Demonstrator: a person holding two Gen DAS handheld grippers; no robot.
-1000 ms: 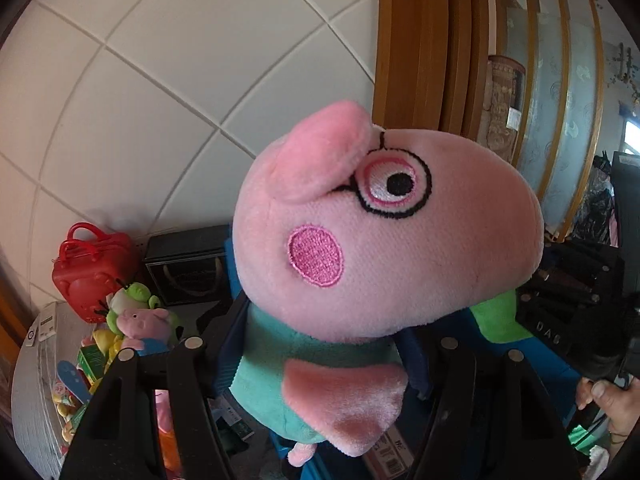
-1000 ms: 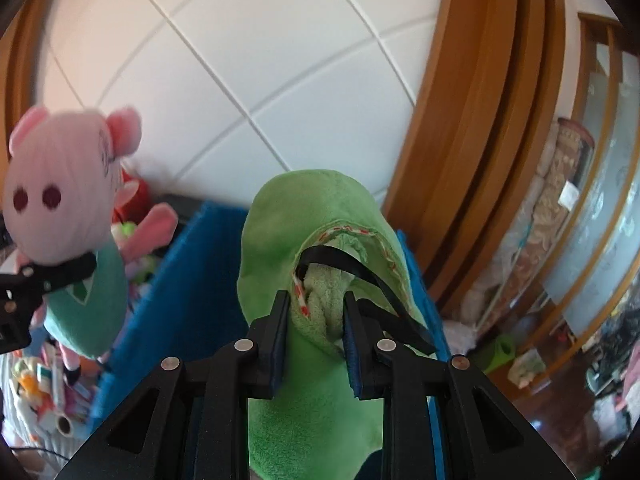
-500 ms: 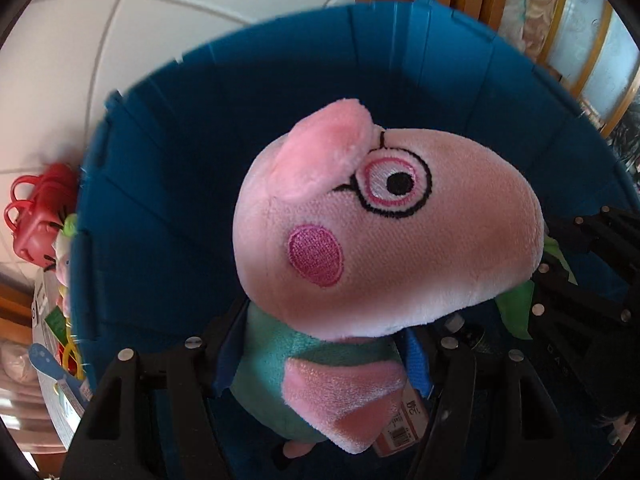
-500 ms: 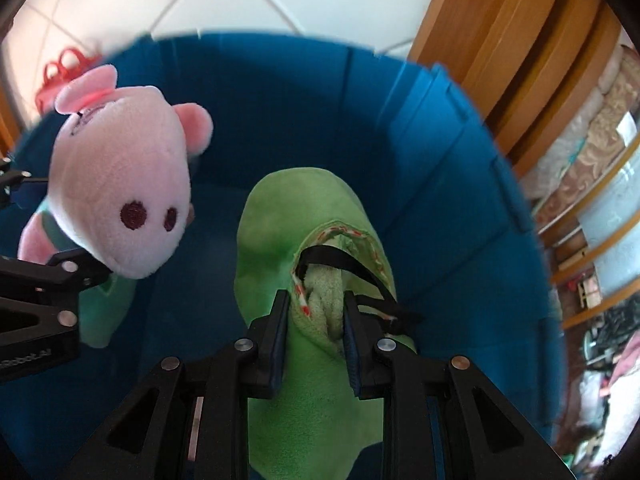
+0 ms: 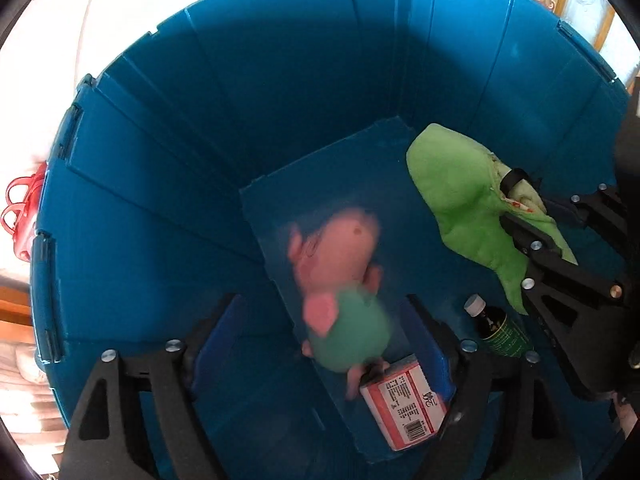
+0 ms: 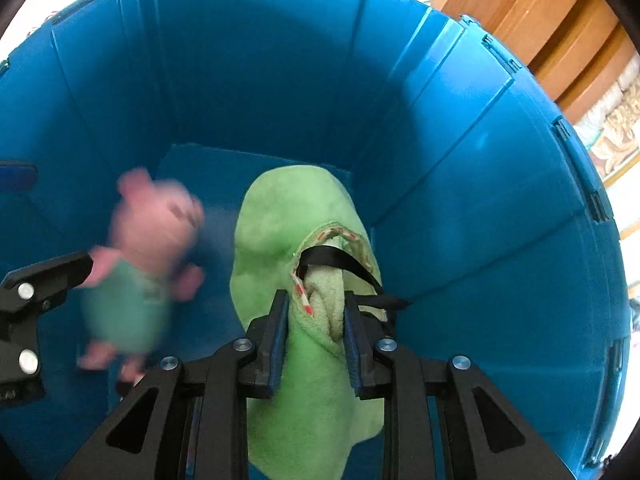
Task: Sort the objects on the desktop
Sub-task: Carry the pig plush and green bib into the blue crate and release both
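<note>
Both grippers point down into a deep blue bin (image 5: 280,80) (image 6: 440,160). A pink pig plush in a teal shirt (image 5: 340,280) (image 6: 148,240) shows blurred and loose over the bin floor, between and below the fingers of my left gripper (image 5: 320,312). That gripper's jaws are opening and its pads stand clear of the pig. My right gripper (image 6: 316,320) (image 5: 532,232) is shut on the soft lining of a green plush (image 6: 288,216) (image 5: 460,192) with a black strap, hanging inside the bin to the pig's right.
On the bin floor lie a red and white box (image 5: 404,404) and a dark bottle with a white cap (image 5: 500,332). A red bag (image 5: 24,216) stands outside the bin's left rim. Wooden panelling (image 6: 540,12) rises beyond the right rim.
Both grippers have sunk from above the rim deep into the bin. The left jaws have spread and let go of the pig, which has dropped away. The green plush stays gripped.
</note>
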